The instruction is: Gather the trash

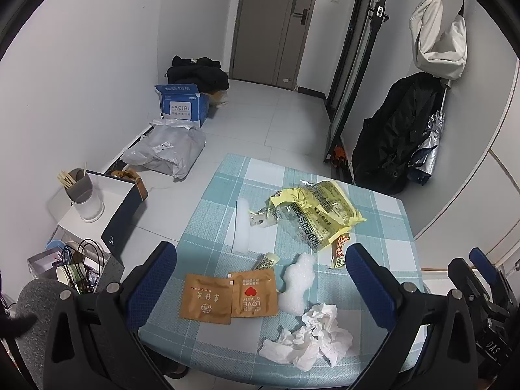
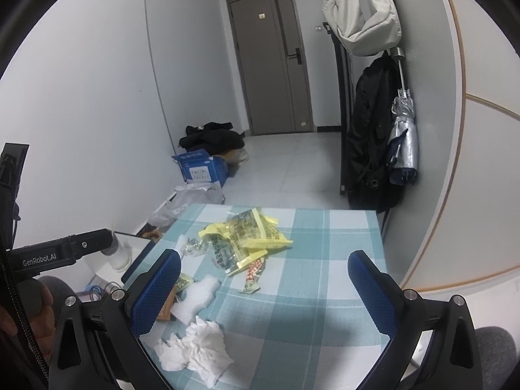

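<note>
Trash lies scattered on a teal checked tablecloth. A crumpled white tissue sits nearest, by the front edge. Two brown sachets lie flat to its left, with white foam pieces beside them. A yellow and clear plastic wrapper is farther back, and a small red-patterned packet lies near it. My left gripper hovers open above the sachets and foam. My right gripper is open over the cloth, holding nothing.
Left of the table stands a white box bearing a cup of sticks. On the floor are a blue carton, a grey parcel bag and dark clothes. A black coat and umbrella hang right.
</note>
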Action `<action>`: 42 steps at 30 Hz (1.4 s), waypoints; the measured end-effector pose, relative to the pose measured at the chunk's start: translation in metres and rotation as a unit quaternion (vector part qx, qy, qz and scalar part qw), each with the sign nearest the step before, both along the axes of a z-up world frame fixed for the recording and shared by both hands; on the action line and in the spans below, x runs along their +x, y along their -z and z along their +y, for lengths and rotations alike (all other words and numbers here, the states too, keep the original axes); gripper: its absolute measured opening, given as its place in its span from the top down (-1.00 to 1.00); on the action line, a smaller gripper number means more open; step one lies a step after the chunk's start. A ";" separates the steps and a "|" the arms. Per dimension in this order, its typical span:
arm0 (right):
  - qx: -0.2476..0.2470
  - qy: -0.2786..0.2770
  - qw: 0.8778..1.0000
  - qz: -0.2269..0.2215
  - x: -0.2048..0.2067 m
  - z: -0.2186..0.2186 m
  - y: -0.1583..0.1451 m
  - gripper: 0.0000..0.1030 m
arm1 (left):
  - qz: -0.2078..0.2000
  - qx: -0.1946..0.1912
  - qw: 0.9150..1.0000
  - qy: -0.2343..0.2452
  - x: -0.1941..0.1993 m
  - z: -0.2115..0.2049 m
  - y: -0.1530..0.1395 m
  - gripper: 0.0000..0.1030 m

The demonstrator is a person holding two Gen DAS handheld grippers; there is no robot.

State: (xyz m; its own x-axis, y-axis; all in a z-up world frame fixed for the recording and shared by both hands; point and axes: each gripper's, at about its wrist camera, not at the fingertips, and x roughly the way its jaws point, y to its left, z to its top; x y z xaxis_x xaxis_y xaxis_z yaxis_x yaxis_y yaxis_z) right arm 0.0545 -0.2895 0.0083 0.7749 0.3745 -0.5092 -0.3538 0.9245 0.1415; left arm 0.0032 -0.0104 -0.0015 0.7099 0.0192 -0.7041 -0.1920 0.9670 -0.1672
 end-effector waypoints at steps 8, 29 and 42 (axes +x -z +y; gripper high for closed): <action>0.001 -0.006 1.000 -0.003 0.000 0.001 -0.001 -1.00 | 0.006 -0.006 1.000 0.002 -0.001 0.001 0.001 -0.98; -0.001 -0.021 1.000 0.015 0.007 0.008 0.003 -1.00 | 0.025 -0.024 0.999 0.007 0.004 0.015 0.012 -0.98; 0.013 -0.074 0.996 0.046 0.019 0.032 0.022 -1.00 | 0.118 -0.072 0.990 0.015 0.011 0.058 0.063 -0.98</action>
